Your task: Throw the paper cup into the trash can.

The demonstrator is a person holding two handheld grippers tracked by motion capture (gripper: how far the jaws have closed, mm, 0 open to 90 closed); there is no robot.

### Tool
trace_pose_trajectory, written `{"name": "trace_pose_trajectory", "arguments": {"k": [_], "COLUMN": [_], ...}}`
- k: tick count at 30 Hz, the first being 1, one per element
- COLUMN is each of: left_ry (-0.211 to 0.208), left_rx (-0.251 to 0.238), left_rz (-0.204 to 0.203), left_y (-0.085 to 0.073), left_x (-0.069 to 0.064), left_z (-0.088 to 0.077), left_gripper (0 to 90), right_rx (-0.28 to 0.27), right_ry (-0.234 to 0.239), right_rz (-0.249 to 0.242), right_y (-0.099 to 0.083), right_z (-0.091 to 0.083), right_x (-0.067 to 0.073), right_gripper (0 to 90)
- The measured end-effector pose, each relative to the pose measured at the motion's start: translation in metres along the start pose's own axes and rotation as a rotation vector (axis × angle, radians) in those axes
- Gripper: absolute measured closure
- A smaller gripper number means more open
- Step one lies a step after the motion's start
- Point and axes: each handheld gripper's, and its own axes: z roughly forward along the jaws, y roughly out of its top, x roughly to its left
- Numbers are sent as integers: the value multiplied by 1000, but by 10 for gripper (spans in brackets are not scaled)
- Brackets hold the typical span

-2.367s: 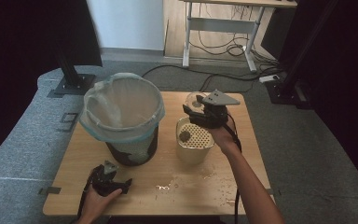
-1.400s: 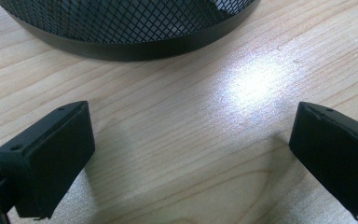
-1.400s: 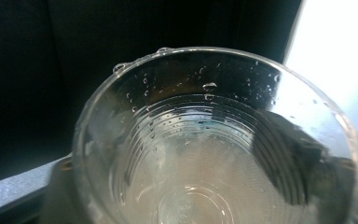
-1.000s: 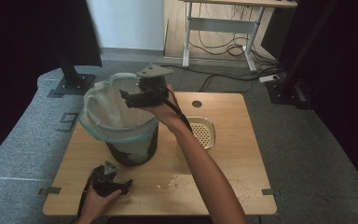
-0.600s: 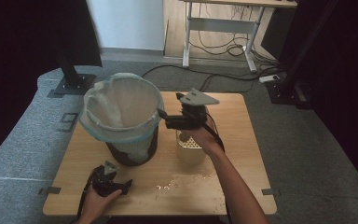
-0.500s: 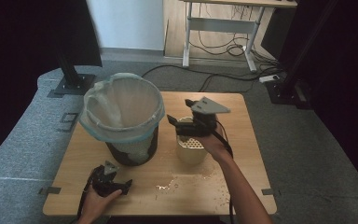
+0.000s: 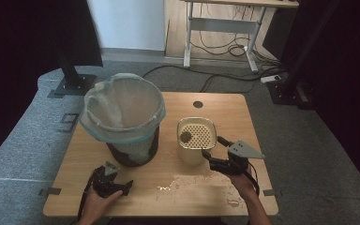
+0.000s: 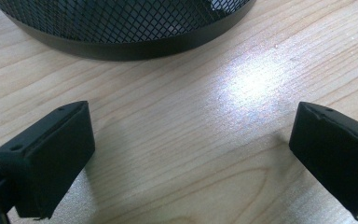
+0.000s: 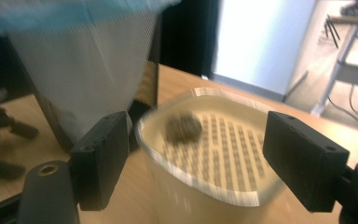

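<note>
A cream container (image 7: 194,152) with a perforated insert stands mid-table, a dark lump (image 7: 185,137) lying on the insert. My right gripper (image 7: 214,150) is open just to its front right, jaws apart and holding nothing. In the right gripper view the container (image 9: 200,95) and the lump (image 9: 182,127) sit blurred beyond the open right gripper (image 9: 196,161). My left gripper (image 7: 115,177) rests near the table's front left edge. It is open over bare wood (image 8: 191,154), facing the base of the mesh bin (image 8: 121,23).
The black mesh bin (image 7: 131,150) carries a pale plastic liner (image 7: 122,110) and stands left of the container. Pale crumbs (image 7: 192,180) are scattered on the wooden table (image 7: 225,108) in front of the container. A round hole (image 7: 198,104) marks the far edge.
My right gripper went from above the bin back to the container, then drew away to the front right. The left gripper stayed put.
</note>
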Motion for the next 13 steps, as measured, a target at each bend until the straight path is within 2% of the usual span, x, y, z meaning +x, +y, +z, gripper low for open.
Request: {"name": "trace_pose_trajectory", "arguments": {"k": [1, 5, 9, 12, 13], "left_ry": [0, 0, 0, 0, 0], "left_rx": [0, -1, -1, -1, -1], "left_rz": [0, -1, -1, 0, -1], "left_y": [0, 0, 0, 0, 0], "left_x": [0, 0, 0, 0, 0], "left_z": [0, 0, 0, 0, 0], "left_gripper": [0, 0, 0, 0, 0], "right_rx": [13, 55, 95, 85, 97], "right_ry": [-10, -31, -53, -49, -51], "right_rz": [15, 35, 32, 44, 48], "right_y": [-16, -44, -55, -59, -63], "right_z": [-4, -6, -3, -1, 0], "right_x": [-2, -5, -8, -9, -9], "right_gripper": [240, 248, 250, 244, 236]}}
